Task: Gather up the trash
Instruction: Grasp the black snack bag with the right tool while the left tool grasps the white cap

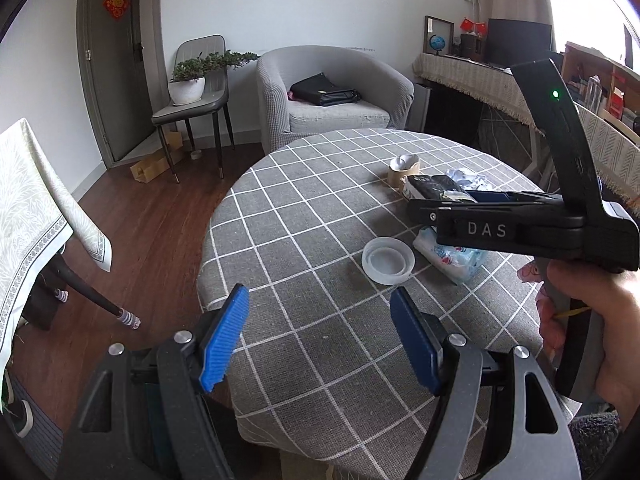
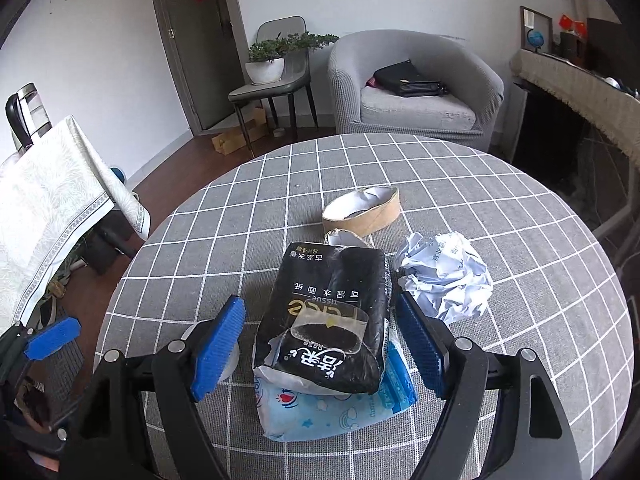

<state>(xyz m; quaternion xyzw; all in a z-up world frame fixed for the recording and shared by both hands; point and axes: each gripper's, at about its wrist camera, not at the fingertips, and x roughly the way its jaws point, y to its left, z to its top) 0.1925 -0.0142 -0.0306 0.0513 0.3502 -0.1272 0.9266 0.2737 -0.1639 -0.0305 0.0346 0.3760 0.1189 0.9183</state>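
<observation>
On the round table with a grey checked cloth [image 2: 500, 200], a black tissue pack [image 2: 328, 312] lies on top of a light blue pack [image 2: 320, 412]. My right gripper [image 2: 320, 302] is open and straddles the black pack: the right pad sits close against its side, and the left pad stands off with a gap. A crumpled white paper ball [image 2: 444, 276] and a torn cardboard ring [image 2: 360, 212] lie just beyond. My left gripper [image 1: 320, 294] hangs open and empty over the table's near edge, short of a white plastic lid [image 1: 388, 260]. The right gripper [image 1: 424, 208] shows from the side, held by a hand [image 1: 592, 320].
Behind the table stand a grey armchair [image 1: 332, 92] with a black bag and a chair [image 1: 196, 112] carrying a potted plant. A second table with a pale cloth [image 1: 36, 208] is at the left. Cardboard boxes [image 1: 152, 166] lie on the wooden floor.
</observation>
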